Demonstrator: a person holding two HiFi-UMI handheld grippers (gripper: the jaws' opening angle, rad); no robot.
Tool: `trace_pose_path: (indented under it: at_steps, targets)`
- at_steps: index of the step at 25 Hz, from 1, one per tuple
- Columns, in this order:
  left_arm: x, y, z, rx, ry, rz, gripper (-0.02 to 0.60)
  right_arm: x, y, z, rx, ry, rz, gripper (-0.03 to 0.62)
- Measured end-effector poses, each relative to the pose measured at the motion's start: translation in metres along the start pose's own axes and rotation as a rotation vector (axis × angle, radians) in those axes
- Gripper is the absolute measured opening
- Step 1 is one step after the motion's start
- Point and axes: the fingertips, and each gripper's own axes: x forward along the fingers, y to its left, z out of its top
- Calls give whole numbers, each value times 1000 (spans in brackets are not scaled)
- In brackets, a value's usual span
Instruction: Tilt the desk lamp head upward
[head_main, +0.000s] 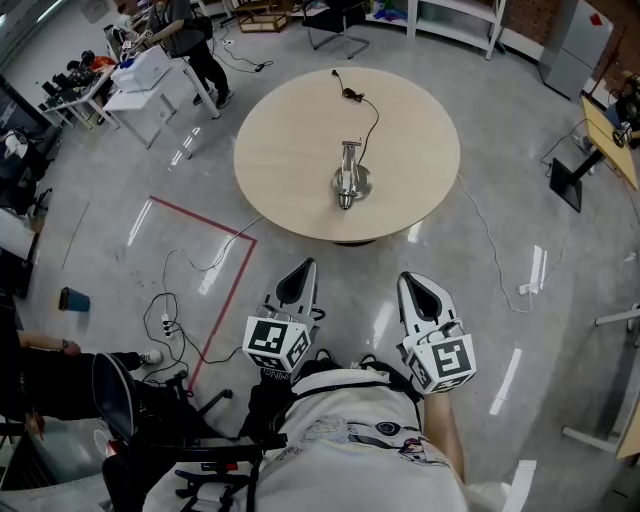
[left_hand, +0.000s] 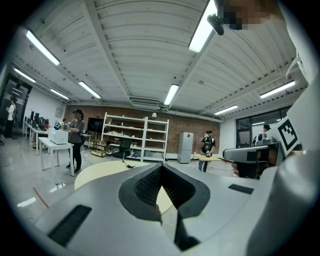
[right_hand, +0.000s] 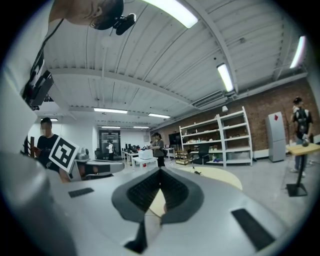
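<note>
Desk lamp (head_main: 349, 178) stands nr centre of round tabletop (head_main: 290, 150), a bit toward its near edge; chrome base, black cord (head_main: 372, 120) running to tabletop's far edge. Bare surface all round lamp. L claw (head_main: 305, 268) & R claw (head_main: 408, 282) both short of tabletop's near edge, over grey floor (head_main: 350, 290), well apart from lamp; each w/ jaws together, nothing betw them. L claw carries marker cube (head_main: 276, 343) w/ square b/w pattern; R has the same. Red tape line (head_main: 215, 225) on floor left of tabletop; white cable (head_main: 490, 240) trails on floor to its right. White shelving (left_hand: 135, 137) beyond tabletop's far side, contents too small to tell.
</note>
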Motion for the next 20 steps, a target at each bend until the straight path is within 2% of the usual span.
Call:
trace_pose_path:
  at_steps: [5,9,14,20]
  targets:
    - [8,-21,-14,-5,41,-10,2,-7,-8,-2,43,-4,45,3]
    - [21,-20,-22,-4,66,-10,2,6,-14,-7,47,5,68,3]
    - [45,2,-28,-10,76,-7,2,38,-19,-13,51,5,101,3]
    - [113,49,-30,-30,81,-51,2,100,-31,-11,19,-3,124,3]
